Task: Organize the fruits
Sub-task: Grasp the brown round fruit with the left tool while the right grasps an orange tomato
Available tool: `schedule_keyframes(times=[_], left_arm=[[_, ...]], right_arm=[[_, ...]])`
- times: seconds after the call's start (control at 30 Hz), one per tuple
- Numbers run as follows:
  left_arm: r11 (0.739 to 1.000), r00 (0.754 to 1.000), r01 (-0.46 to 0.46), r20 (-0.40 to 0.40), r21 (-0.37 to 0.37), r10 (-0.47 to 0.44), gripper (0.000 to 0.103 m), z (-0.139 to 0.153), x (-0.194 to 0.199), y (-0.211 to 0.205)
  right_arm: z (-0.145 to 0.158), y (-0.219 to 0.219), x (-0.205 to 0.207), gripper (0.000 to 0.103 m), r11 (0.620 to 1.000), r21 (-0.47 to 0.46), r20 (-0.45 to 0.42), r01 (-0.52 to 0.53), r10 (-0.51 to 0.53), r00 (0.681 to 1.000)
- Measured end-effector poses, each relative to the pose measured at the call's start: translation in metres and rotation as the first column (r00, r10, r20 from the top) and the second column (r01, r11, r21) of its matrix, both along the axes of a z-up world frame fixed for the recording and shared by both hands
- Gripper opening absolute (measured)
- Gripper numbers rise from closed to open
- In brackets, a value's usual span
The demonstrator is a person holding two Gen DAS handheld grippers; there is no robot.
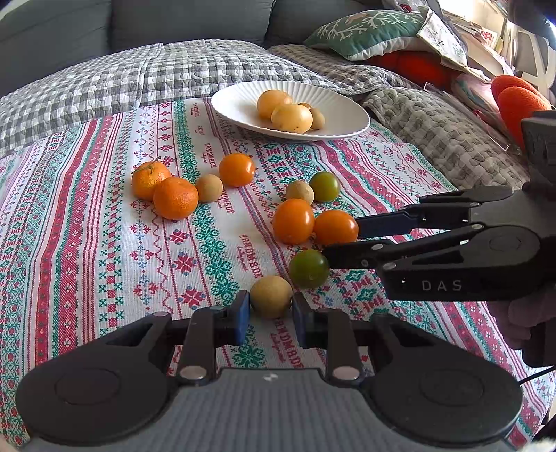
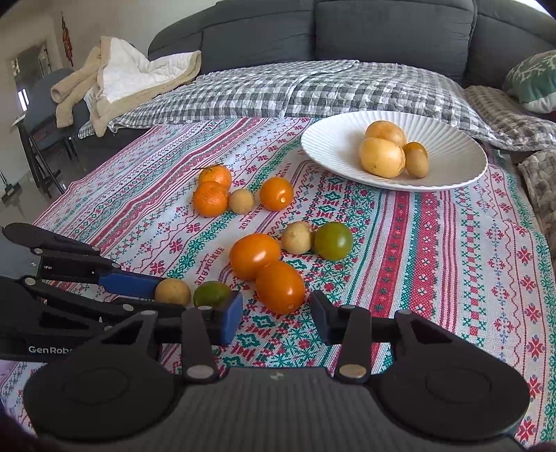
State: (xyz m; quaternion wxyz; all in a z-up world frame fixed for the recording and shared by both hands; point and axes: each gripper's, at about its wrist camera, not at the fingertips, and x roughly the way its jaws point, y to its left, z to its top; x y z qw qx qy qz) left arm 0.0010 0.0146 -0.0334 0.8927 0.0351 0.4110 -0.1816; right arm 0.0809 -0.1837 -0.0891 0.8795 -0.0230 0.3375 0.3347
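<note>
A white ribbed plate [image 1: 239,104] [image 2: 448,153] at the back holds several yellow fruits [image 1: 291,118] [image 2: 381,157]. Loose on the patterned cloth lie two mandarins [image 1: 175,197] [image 2: 210,198], orange tomatoes [image 1: 293,220] [image 2: 279,287], green tomatoes [image 1: 308,268] [image 2: 333,240] and small tan fruits [image 1: 271,296] [image 2: 172,291]. My left gripper [image 1: 271,318] is open, its blue pads [image 1: 241,320] on either side of a tan fruit. My right gripper [image 2: 276,318] is open just in front of an orange tomato; in the left wrist view its tips [image 1: 338,240] lie by that tomato.
A grey sofa [image 2: 382,31] with a checked quilt [image 2: 278,90] lies behind the table. Cushions [image 1: 365,31] and clutter pile at the right. A beige blanket [image 2: 114,80] hangs over a chair at the far left.
</note>
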Motion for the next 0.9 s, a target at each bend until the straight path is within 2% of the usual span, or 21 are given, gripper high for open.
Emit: schedule_keyframes(times=[0.23,0.9], left_arm=[[1.000,1.000,0.000,-0.001,-0.001,0.000,0.014,-0.0001,0.0000,-0.0002],[1.000,1.000,0.001,0.001,-0.001,-0.001,0.014,-0.0004,-0.0004,-0.0006]], right_arm=[[-0.0002,0.0014,0.0010,0.033,1.000,0.007,-0.004,0.009,-0.009,1.000],[0.0003,0.0010,0.0038,0.028,1.000,0.017,-0.003,0.025,-0.025,1.000]])
